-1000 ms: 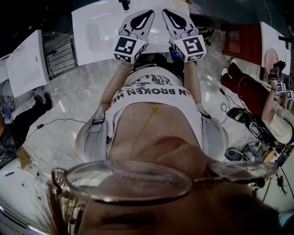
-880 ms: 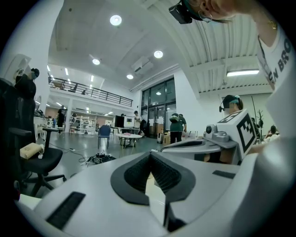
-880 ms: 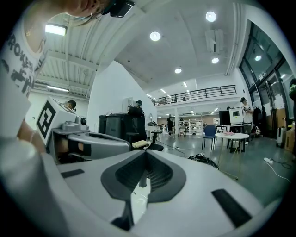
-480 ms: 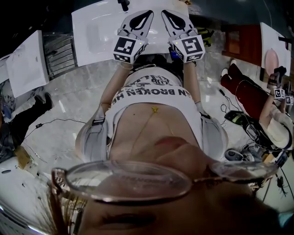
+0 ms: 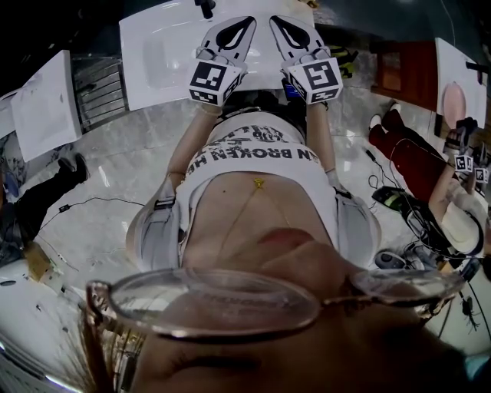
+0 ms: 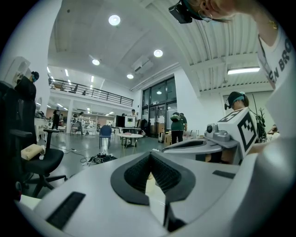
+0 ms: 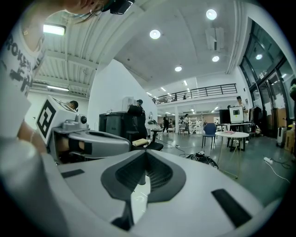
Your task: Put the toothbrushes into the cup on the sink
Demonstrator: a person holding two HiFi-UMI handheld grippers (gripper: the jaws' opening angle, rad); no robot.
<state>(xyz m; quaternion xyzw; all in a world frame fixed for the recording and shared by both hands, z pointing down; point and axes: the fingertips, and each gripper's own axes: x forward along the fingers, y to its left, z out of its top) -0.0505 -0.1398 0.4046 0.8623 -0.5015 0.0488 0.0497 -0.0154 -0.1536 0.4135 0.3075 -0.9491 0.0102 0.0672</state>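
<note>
White sink (image 5: 153,77) above glossy pale floor (image 5: 107,176); left tongs (image 5: 247,23) and right tongs (image 5: 278,23) fully closed, empty.

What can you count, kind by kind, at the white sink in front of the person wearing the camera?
grippers: 2, the left gripper and the right gripper, each with its jaws together and nothing between them
white sink: 1
dark faucet: 1
Total: 4

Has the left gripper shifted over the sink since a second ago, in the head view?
No, not visibly: the left gripper sits at the same spot against the front edge of the sink, tongs shut.
</note>
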